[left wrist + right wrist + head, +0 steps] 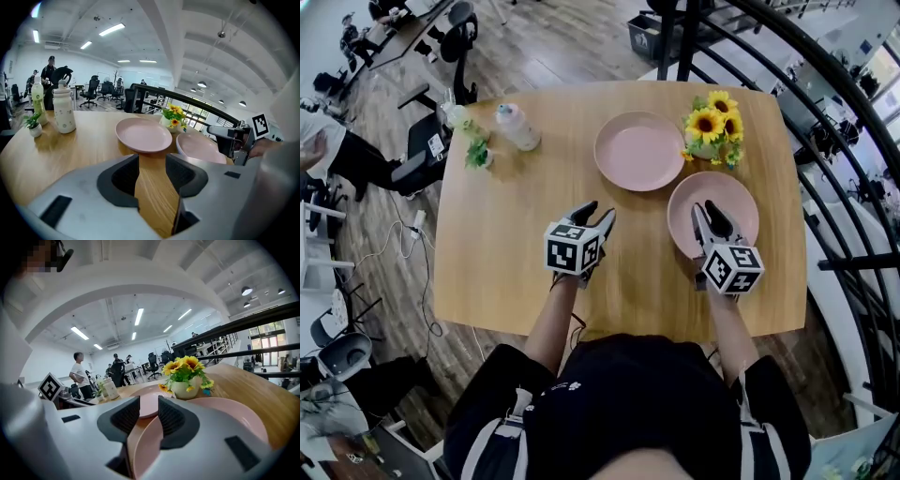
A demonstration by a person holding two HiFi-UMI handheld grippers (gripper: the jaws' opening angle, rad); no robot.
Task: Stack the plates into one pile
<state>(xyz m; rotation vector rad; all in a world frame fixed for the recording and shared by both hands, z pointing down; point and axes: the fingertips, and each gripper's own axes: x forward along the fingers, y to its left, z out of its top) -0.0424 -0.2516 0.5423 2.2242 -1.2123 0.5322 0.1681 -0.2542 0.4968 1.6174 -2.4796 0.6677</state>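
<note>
Plates, pink, two: far plate [639, 150] and near plate [712, 214], unstacked, each lying flat on wooden table [506, 244].

Head view: far plate just left of sunflower pot [711, 127]; near plate just in front of the pot, on the person's side; bottle [517, 127] and small potted plant [478, 155] well left of the pot; left gripper [595, 217] over bare wood, left of the pot and nearer the person; right gripper [708, 214] over the near plate's person-side edge. Left gripper view: jaws apart, only table wood between them; both plates and the pot ahead. Right gripper view: jaws apart, near plate's rim showing through the gap, not clamped; pot just beyond, far plate left of the pot.
</note>
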